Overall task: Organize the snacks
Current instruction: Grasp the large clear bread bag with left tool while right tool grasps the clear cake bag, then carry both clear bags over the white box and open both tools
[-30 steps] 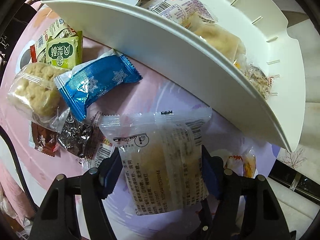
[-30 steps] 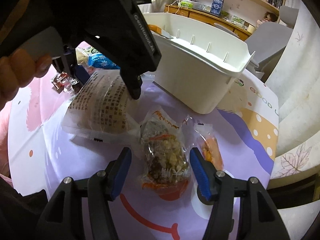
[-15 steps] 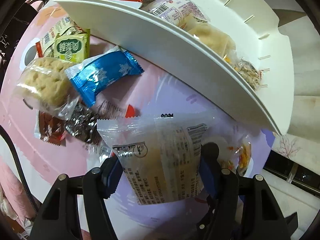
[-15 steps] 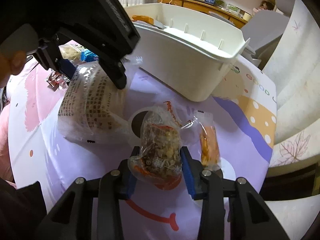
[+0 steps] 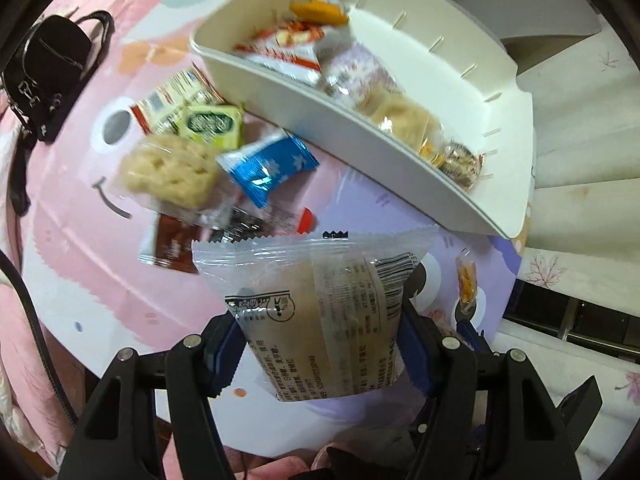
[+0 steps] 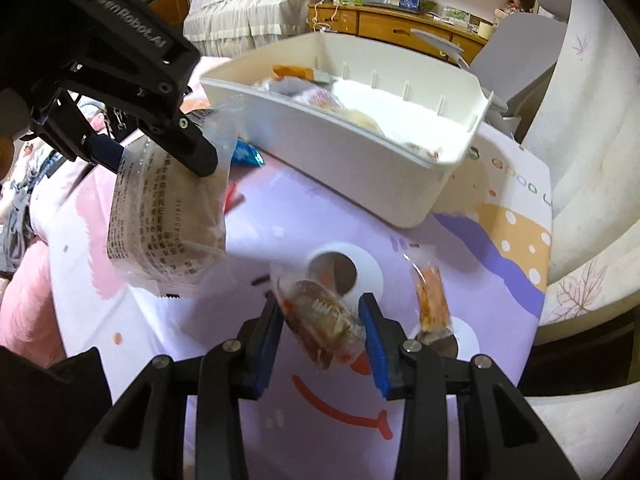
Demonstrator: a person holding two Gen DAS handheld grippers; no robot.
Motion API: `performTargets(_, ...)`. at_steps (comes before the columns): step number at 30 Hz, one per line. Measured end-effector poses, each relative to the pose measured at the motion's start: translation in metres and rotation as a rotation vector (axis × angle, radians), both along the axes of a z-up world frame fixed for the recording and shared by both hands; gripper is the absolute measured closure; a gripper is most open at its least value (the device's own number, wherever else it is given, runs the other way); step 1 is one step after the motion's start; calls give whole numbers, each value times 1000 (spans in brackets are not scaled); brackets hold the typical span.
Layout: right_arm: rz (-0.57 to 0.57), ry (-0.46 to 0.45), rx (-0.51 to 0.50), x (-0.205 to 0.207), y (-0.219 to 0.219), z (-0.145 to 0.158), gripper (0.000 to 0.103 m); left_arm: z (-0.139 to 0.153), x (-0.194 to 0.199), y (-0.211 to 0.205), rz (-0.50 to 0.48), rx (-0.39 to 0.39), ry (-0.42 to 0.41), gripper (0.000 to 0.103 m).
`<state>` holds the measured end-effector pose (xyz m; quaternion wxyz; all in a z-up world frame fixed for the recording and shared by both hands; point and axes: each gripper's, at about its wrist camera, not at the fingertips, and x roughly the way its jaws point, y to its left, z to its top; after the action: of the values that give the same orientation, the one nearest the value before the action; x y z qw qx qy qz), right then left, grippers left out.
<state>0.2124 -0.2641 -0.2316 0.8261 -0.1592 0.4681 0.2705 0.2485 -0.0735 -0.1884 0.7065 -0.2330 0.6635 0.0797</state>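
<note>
My left gripper (image 5: 320, 344) is shut on a clear-wrapped pale cake packet (image 5: 324, 320) and holds it up off the table; the right wrist view shows the same packet (image 6: 168, 220) hanging under that gripper (image 6: 132, 152). My right gripper (image 6: 322, 320) is shut on a small clear packet of brown nut snack (image 6: 324, 320), lifted just above the table. The white bin (image 5: 400, 128), also in the right wrist view (image 6: 360, 172), stands beyond both and holds several snacks. A small orange snack packet (image 6: 430, 300) lies on the table right of my right gripper.
Loose snacks lie left of the bin: a blue packet (image 5: 268, 168), a puffed rice cake (image 5: 168, 172), a green packet (image 5: 212, 124) and a brown packet (image 5: 172, 248). A black bag (image 5: 48, 76) sits at the table's far left. A grey chair (image 6: 516, 64) stands behind the bin.
The right gripper closed on the nut snack packet and raised it off the table. The left gripper rose with the cake packet, so the bin's inside now shows.
</note>
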Motion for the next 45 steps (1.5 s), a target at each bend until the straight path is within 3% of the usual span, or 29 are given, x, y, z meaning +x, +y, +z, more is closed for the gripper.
performTargets(11, 66, -102, 83, 11, 22, 58, 65, 69, 23, 28, -69, 70, -106, 37)
performTargets(19, 37, -186, 141, 43, 26, 93, 65, 106, 63, 29, -139, 134, -181, 37)
performTargets(26, -40, -237, 154, 74, 13, 108, 65, 116, 103, 21, -201, 149, -220, 37)
performTargets(35, -102, -216, 139, 101, -2, 102, 64, 109, 144, 4, -241, 184, -227, 33)
performTargets(39, -135, -158, 142, 108, -8, 96, 61, 105, 144, 2, -250, 192, -218, 32)
performTargets(42, -142, -155, 149, 104, -11, 96, 51, 109, 140, 1, -263, 208, -238, 32)
performTargets(45, -150, -153, 149, 101, -12, 96, 50, 115, 134, 5, -254, 214, -248, 32)
